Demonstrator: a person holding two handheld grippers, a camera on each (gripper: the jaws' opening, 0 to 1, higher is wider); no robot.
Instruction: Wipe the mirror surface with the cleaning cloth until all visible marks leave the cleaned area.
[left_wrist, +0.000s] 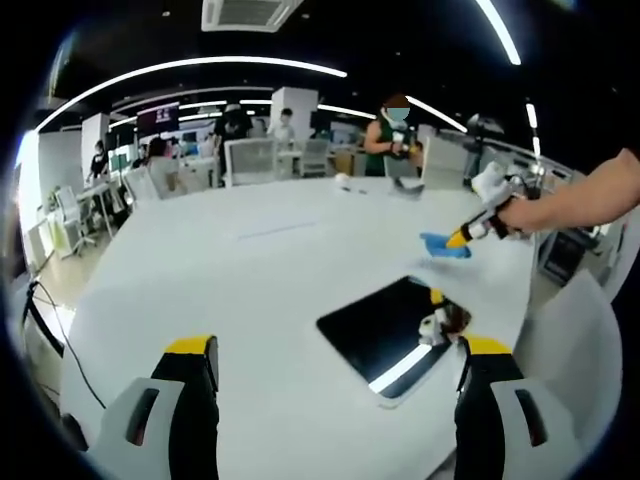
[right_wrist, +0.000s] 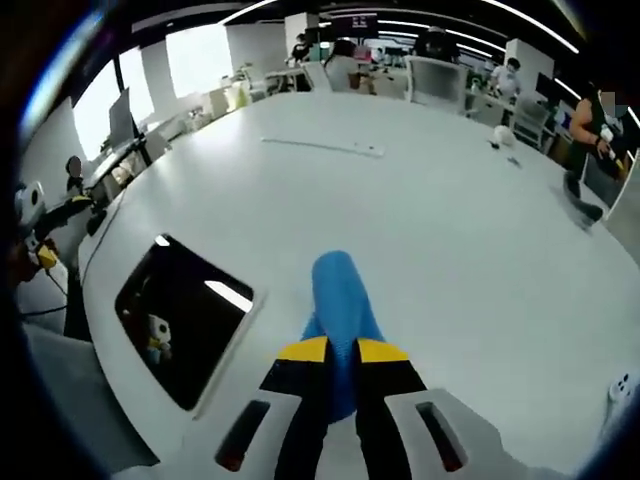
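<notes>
Left gripper view
- left gripper (left_wrist: 335, 365): jaws spread wide with yellow tips, nothing between them, hovering over the white table (left_wrist: 250, 290)
- mirror (left_wrist: 395, 335): dark rectangle with a pale rim, lying flat on the table near its edge, just ahead of the right-hand jaw; it reflects a ceiling light strip and a bit of gripper
- right gripper (left_wrist: 458, 240): comes in from the right, held by a person's hand (left_wrist: 525, 213), tip pointing down toward the table
- cleaning cloth (left_wrist: 445, 246): blue, pinched at that gripper's tip, touching the table just beyond the mirror, not on it
- background: office desks, chairs, a few people standing around; a person in a green top (left_wrist: 392, 143) at the table's far side

Right gripper view
- right gripper (right_wrist: 343, 352): jaws closed tight on the blue cleaning cloth (right_wrist: 340, 300), which sticks out forward and drapes onto the table (right_wrist: 420, 220)
- mirror (right_wrist: 185, 318): off to the left of the cloth, near it but not touching, flat on the table
- left gripper (right_wrist: 40, 240): peeking in at the far left edge, can't make out the jaws from here
- other stuff: a long thin white strip (right_wrist: 322, 146) lying farther out on the table
</notes>
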